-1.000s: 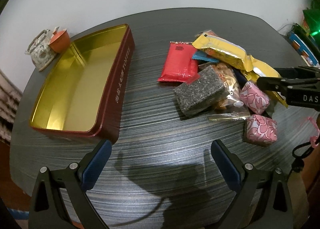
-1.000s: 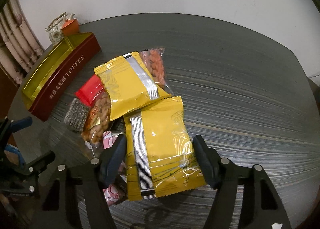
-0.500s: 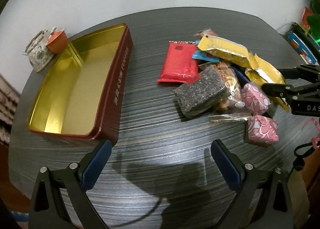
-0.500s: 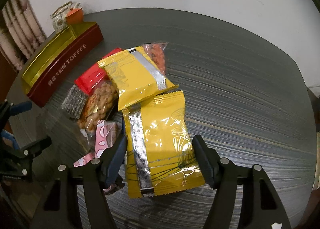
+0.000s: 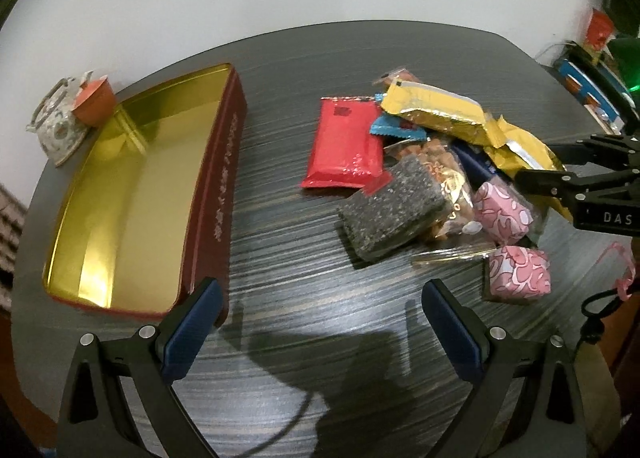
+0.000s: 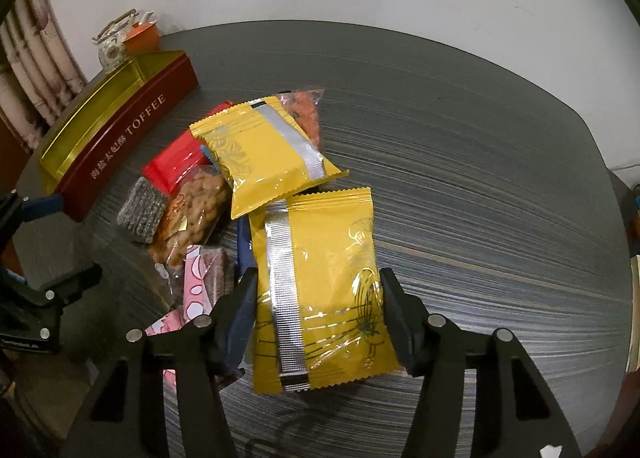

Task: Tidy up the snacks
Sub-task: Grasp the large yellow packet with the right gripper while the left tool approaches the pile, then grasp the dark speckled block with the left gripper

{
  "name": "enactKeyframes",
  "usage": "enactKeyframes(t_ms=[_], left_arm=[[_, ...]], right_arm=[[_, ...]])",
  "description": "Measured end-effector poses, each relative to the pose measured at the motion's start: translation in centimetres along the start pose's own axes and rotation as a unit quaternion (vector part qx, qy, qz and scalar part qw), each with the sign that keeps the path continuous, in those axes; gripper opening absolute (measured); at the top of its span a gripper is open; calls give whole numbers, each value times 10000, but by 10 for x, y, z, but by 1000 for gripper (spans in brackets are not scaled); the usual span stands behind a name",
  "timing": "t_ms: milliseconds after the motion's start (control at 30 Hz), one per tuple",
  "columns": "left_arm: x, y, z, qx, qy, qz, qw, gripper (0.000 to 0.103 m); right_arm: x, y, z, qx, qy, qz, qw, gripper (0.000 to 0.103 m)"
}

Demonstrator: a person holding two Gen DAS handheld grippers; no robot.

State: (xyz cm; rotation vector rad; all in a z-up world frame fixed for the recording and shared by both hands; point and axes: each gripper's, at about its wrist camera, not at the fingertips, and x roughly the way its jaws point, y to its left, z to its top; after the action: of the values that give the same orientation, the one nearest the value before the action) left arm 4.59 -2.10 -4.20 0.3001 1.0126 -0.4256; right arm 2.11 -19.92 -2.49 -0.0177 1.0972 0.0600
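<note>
A pile of snacks lies on the dark table: a red packet, a grey speckled bar, a bag of nuts, two pink wrapped cubes, and two yellow packets. My right gripper straddles the nearer yellow packet, jaws close against its sides, apparently gripping it. The other yellow packet lies behind. An open maroon toffee tin with gold inside sits at the left. My left gripper is open and empty above bare table.
A small teapot and an orange cup stand behind the tin near the table's edge. The right gripper's body shows in the left wrist view beside the pile. Colourful items lie off the table at the far right.
My right gripper has narrowed its jaws around the nearer yellow packet and shifted. The left gripper has barely moved.
</note>
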Motion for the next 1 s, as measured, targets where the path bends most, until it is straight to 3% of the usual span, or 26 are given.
enactKeyframes(t_ms=[267,533,667,1000], left_arm=[[3,-5,17,662,-115,-359,9971,100],[13,-10,33,1178,-59,-428,9921,99],[18,-12,38,1508,-49,-380,9878,84],[33,-18,49,1848,163,-819,9792,83]], right_arm=[[-21,-8,-10,426,-83,68,9990,55],[-49,-12,-23,991,-413,193,9940,55],[-49,-14,-24,1086,-458,207,9928,55],[-45,-13,-25,1029,-424,158,9937,55]])
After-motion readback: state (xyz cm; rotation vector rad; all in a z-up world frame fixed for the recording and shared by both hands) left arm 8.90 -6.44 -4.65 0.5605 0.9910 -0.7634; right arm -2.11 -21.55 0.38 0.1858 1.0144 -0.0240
